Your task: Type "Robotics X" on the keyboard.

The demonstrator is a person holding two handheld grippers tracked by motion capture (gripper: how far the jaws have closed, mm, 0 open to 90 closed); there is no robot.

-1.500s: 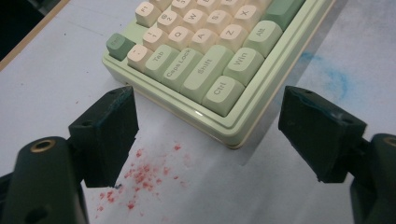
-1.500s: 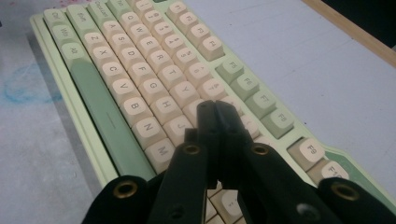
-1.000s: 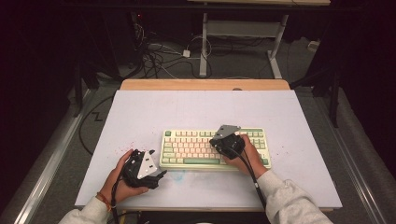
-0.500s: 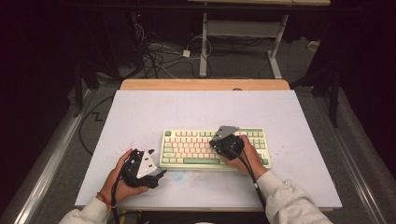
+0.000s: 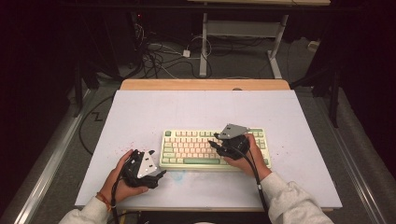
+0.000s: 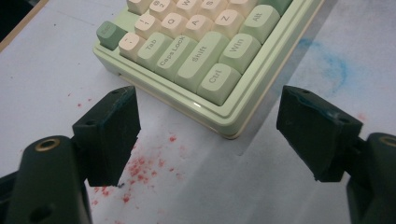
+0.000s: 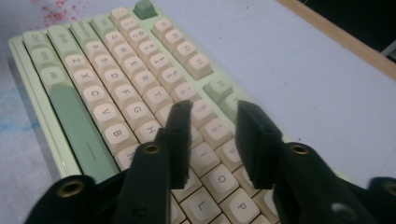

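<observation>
**Hand-held gripper over the keys, jaws just parting**

Your right hand-held gripper (image 7: 212,116) hangs over the right half of the keyboard (image 5: 187,148). Its jaws have just been opening and now stand partly spread, with nothing pinched between them; the keys sit below. The keyboard lies near the counter's (image 5: 140,112) front edge, long axis running left to right. Your left hand-held gripper (image 6: 205,135) rests on the counter just off the keyboard's near-left corner, jaws spread wide and empty, pointing at the Ctrl key. The right is the nearer to the keys, so any press likely falls to it, straight down.
</observation>
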